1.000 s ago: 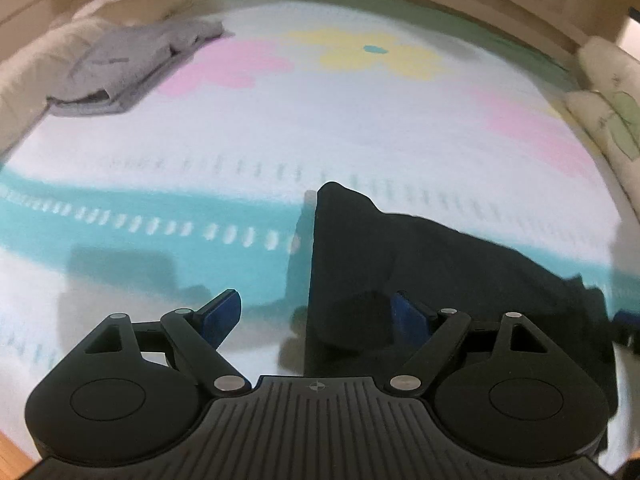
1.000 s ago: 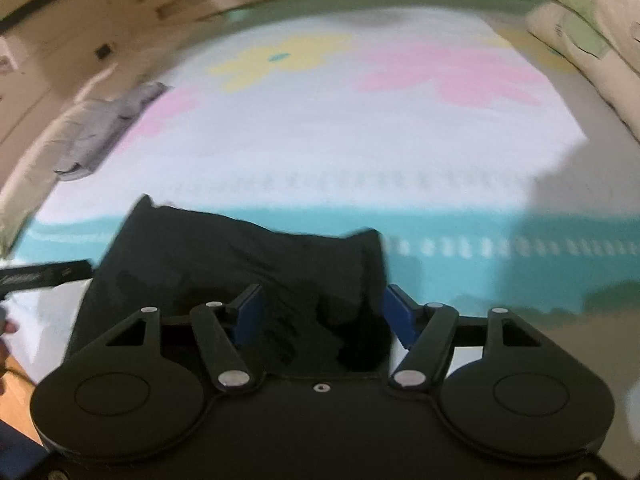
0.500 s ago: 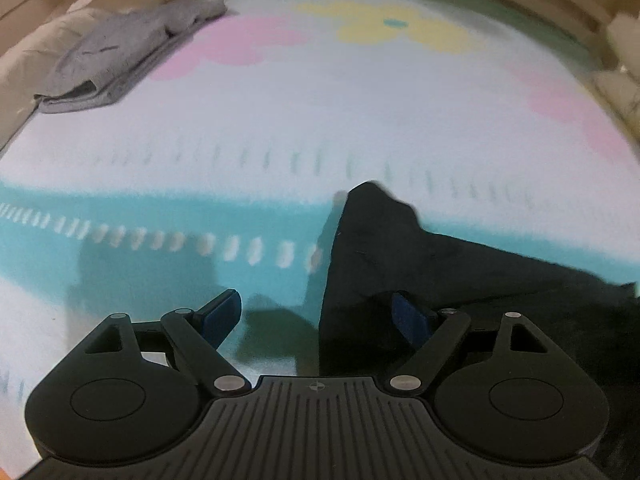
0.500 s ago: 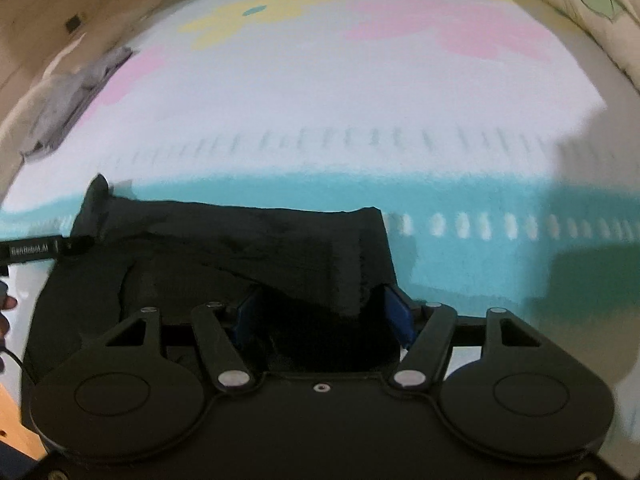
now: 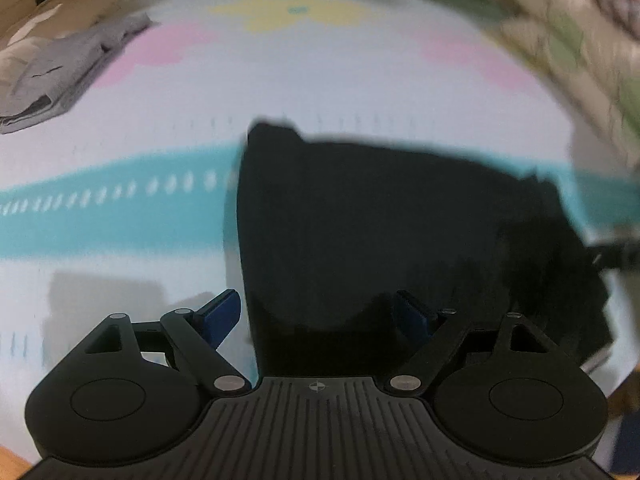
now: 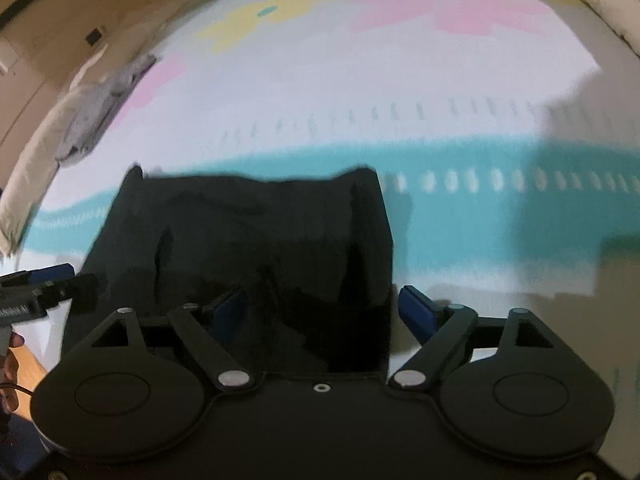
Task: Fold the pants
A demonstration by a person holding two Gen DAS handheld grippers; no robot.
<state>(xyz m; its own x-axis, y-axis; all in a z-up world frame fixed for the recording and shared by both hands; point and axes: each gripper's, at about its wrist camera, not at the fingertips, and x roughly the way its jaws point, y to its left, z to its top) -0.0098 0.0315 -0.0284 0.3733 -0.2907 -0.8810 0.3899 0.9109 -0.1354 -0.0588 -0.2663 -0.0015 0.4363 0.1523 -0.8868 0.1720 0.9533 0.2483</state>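
The left gripper (image 5: 318,314) is held low over the bed, its 2 blue-padded fingers (image 5: 219,314) spread wide apart and closed on nothing; the left edge of the black pants (image 5: 380,232) runs up between them, so 1 pad sits over the sheet and the other over dark cloth. The right gripper (image 6: 324,312) is posed the same way on the opposite side, its tongs likewise wide apart and gripping nothing, with the right edge of the pants (image 6: 256,240) passing between the pads. In the right wrist view the tip of the left gripper (image 6: 44,286) shows at the pants' left edge. The pants lie as a flat, roughly rectangular folded block across the teal band (image 5: 112,212) of the bedspread (image 5: 320,80), the near part reaching the grippers; the fabric is matte black with soft creases and a slightly raised far corner. The bedspread is pale, smooth cloth printed with pink and yellow blocky flowers and rows of short dashes. A folded grey garment (image 5: 60,72) lies well apart at the far left, beside a cream quilted edge. Printed pillows (image 5: 580,48) sit blurred at the far right. Beige wall panels (image 6: 52,8) stand behind the bed.
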